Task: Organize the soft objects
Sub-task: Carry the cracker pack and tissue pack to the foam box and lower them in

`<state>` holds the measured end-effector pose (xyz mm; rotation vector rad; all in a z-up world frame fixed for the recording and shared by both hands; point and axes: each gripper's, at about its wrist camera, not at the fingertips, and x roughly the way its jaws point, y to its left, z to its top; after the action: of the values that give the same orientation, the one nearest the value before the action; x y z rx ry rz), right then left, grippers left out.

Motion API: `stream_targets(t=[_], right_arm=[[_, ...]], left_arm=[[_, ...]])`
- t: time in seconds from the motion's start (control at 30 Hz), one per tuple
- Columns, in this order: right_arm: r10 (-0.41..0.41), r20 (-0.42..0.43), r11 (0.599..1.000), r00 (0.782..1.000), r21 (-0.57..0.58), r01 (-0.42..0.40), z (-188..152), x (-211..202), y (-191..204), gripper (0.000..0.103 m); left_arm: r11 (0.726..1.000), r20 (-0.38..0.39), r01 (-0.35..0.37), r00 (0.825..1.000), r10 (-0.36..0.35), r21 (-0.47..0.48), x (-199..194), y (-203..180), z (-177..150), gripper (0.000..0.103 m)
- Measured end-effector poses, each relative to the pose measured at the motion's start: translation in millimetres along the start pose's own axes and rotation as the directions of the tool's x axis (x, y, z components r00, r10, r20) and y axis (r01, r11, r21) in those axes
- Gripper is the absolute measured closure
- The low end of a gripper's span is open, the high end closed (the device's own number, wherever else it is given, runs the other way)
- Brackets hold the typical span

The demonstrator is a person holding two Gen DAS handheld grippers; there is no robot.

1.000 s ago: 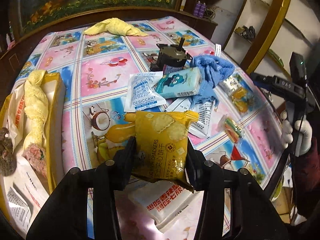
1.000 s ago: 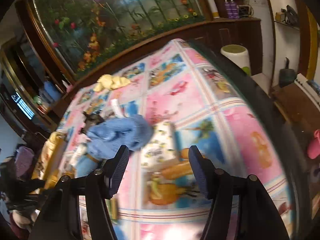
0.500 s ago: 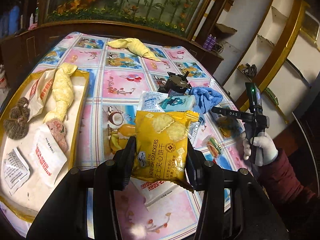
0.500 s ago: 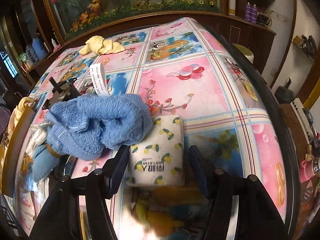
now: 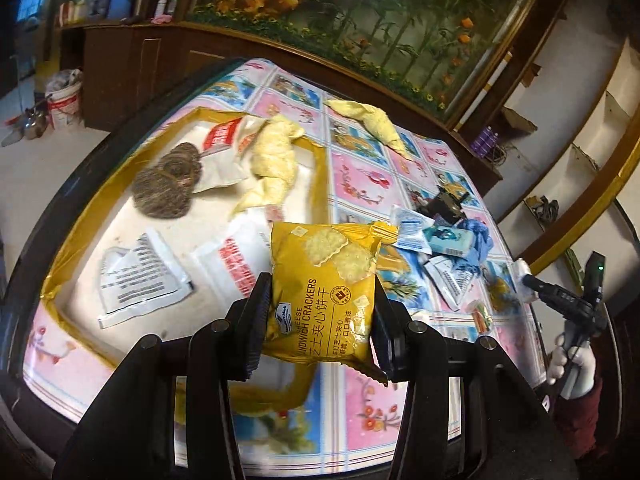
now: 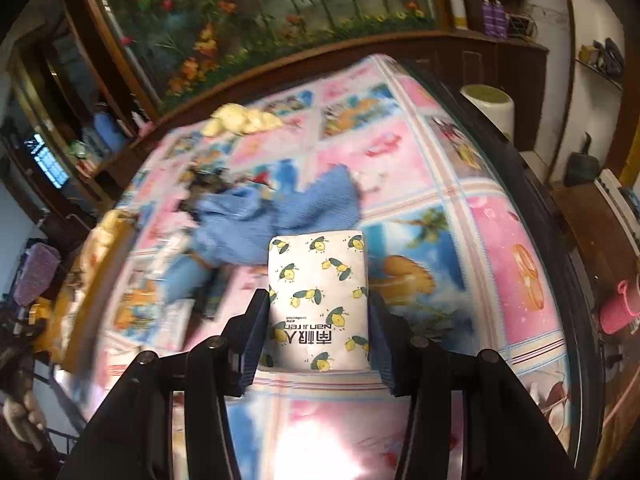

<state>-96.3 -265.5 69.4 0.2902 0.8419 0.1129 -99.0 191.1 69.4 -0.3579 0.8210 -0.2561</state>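
Note:
My left gripper (image 5: 320, 320) is shut on a yellow packet of cheese sandwich crackers (image 5: 322, 286) and holds it in the air over the near right corner of the gold-rimmed tray (image 5: 80, 236). The tray holds a yellow cloth (image 5: 270, 168), a brown scrubber (image 5: 168, 184) and white packets (image 5: 138, 276). My right gripper (image 6: 318, 320) is shut on a white tissue pack with lemon print (image 6: 318, 296), held just above the table. A blue towel (image 6: 276, 216) lies just beyond it.
The table has a pink and blue cartoon cloth (image 5: 360, 180). A second yellow cloth (image 5: 372, 120) lies at the far side. A pile with a teal pack (image 5: 448, 240), desiccant sachets and a black motor sits mid-table. My right gripper shows at the table's right edge (image 5: 568, 300).
My left gripper has swung left with the cracker packet, from the table's middle to over the tray. My right gripper has closed on the tissue pack, which now sits between its fingers.

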Motion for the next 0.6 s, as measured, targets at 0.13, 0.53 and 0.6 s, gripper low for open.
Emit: stream_targets(t=[0.13,0.53,0.6], right_arm=[[0.106,0.005,0.991,0.994,-0.079,-0.105,3,-7,49,0.055],[0.346,-0.197,0.884,0.917,-0.258,-0.389,-6,49,221,0.055],[0.363,-0.235,0.864,0.902,-0.279,-0.42,-8,61,251,0.055]], left_arm=[[0.997,-0.007,-0.058,0.998,0.058,-0.051,-5,24,-5,0.058],[0.947,-0.072,-0.318,0.947,0.314,-0.054,28,78,35,0.052],[0.951,-0.083,-0.294,0.954,0.287,-0.096,31,87,36,0.05]])
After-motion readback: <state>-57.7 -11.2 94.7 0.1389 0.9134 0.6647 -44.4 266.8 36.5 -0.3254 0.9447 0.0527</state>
